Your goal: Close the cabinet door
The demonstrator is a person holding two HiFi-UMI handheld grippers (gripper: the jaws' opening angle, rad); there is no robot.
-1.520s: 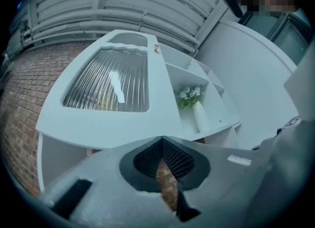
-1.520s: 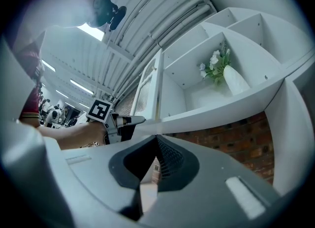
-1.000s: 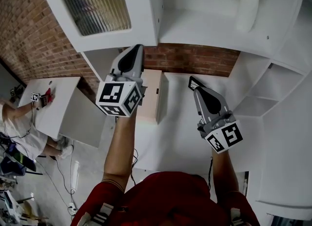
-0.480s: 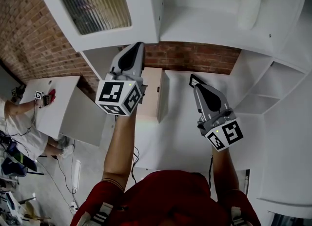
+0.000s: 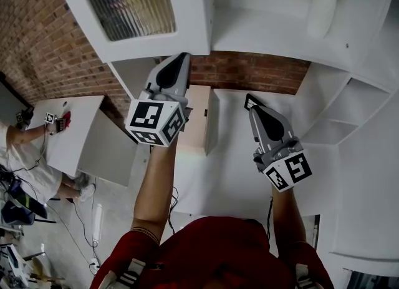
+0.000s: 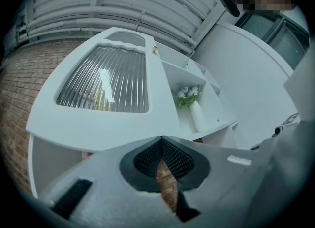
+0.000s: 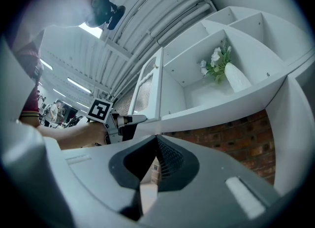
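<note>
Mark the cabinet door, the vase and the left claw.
door (image 5: 132, 2), head view, on its ribbed glass pane.
vase (image 5: 324, 8), head view, on its white body.
left claw (image 6: 161, 140), left gripper view, where the shut tips meet.

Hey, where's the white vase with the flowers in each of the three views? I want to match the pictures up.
Head view: the white vase is at the top right, standing on the open shelf.
Left gripper view: the vase is just right of centre.
Right gripper view: the vase is at the upper right.
Shared landmark: the ribbed-glass cabinet door, left of the vase in all three views.
</note>
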